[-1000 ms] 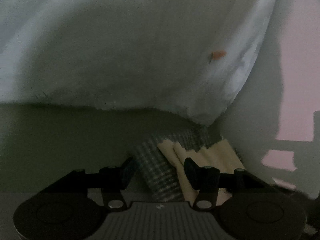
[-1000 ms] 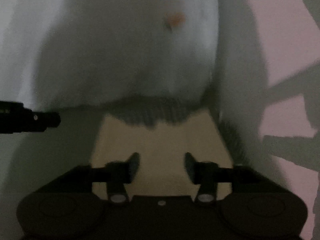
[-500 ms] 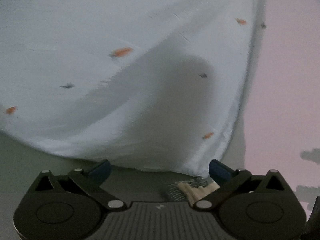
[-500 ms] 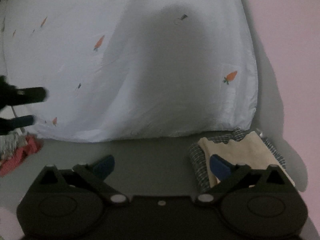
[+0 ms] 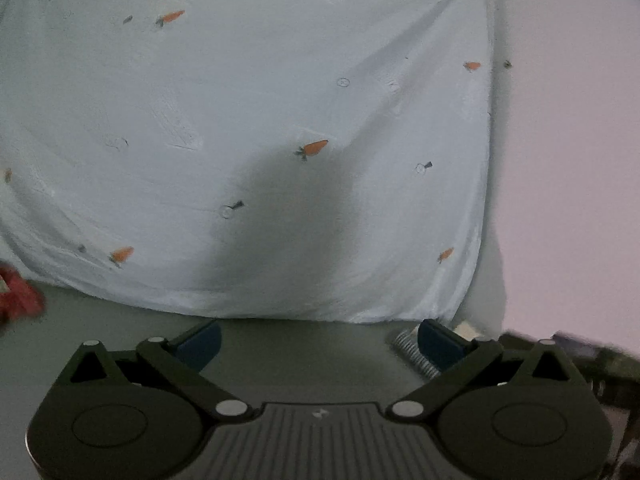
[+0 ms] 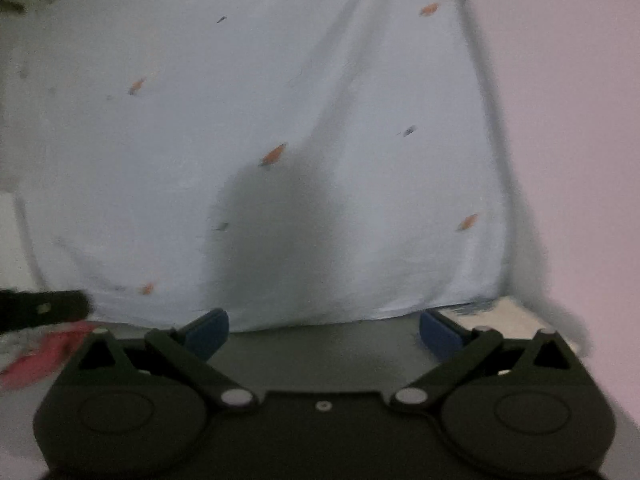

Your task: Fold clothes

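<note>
A pale blue cloth with small orange carrot prints (image 5: 256, 128) lies spread on the grey surface and fills most of both views (image 6: 280, 120). My left gripper (image 5: 318, 344) is open and empty, just short of the cloth's near hem. My right gripper (image 6: 324, 332) is open and empty, also at the near hem. A folded checked and cream garment (image 5: 412, 350) lies by the left gripper's right fingertip; it also shows in the right wrist view (image 6: 504, 314), partly under the cloth's corner.
A red garment (image 5: 16, 296) lies at the left edge, also in the right wrist view (image 6: 44, 354). The left gripper's dark body (image 6: 40, 308) enters the right view at left. A pink surface (image 5: 572, 160) runs along the right.
Both grippers opened and let go of the folded checked and cream garment, then pulled back. The blue cloth now lies flat, farther off, and more of it shows.
</note>
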A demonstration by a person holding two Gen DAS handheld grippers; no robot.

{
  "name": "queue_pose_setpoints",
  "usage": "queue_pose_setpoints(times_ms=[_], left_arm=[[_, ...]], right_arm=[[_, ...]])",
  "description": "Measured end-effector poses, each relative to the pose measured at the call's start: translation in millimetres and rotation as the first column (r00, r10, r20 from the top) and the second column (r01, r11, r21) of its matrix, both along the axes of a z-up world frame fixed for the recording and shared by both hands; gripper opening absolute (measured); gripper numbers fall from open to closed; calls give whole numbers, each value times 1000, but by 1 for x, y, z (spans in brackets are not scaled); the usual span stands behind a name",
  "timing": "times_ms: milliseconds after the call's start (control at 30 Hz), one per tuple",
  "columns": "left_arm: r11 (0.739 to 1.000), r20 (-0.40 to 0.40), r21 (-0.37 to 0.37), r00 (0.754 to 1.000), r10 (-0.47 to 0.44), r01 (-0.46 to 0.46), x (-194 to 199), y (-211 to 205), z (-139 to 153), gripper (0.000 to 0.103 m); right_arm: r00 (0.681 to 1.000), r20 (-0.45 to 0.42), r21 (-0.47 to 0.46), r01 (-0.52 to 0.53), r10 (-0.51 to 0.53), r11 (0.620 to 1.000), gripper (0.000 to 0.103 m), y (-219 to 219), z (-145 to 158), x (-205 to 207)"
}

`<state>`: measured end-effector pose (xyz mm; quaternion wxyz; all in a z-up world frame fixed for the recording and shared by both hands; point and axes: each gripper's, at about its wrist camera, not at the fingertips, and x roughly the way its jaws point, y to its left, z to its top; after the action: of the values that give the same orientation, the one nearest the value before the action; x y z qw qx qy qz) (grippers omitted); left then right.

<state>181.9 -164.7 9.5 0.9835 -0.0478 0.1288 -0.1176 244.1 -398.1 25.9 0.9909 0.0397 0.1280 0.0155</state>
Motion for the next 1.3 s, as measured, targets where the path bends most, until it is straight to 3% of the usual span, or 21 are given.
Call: queue_pose_setpoints(times_ms=[100,233,300,400,567,800,900,1100,1300], left_arm=[[999,35,45,999,-19,17,-32,38,1,103],[998,16,-32,999,-44,45,-74,84,-5,103],[997,-5,-58,999,-53,52,-92,101,-10,103],[1000,-71,-22,997,2,-4,-111,116,-14,103],[999,-151,22,987,49,-46,-136,138,-20,103],[993,-242,41,963,121,-114,-156,168,-38,103],[991,-276,66,952,132,-118,-164,178,-47,103],[990,-305,56,942,139,-128,-180,189,-51,103],[991,-284,49,949,137,-128,-182,190,-50,103]], right_arm=[[998,18,-74,68,-66,995,103,55,7,-39],[999,27,-86,40,-38,995,103,111,10,-84],[999,4,-55,32,-32,998,103,127,11,-99],[996,-88,-38,16,-19,999,103,151,13,-115],[988,-152,-103,-32,16,994,102,192,7,-142],[964,-264,-130,-67,31,989,102,225,-14,-163],[949,-310,-88,-89,58,992,102,235,-21,-175],[943,-327,-99,-98,61,990,102,249,-24,-185],[949,-312,-117,-95,54,989,102,252,-24,-190]])
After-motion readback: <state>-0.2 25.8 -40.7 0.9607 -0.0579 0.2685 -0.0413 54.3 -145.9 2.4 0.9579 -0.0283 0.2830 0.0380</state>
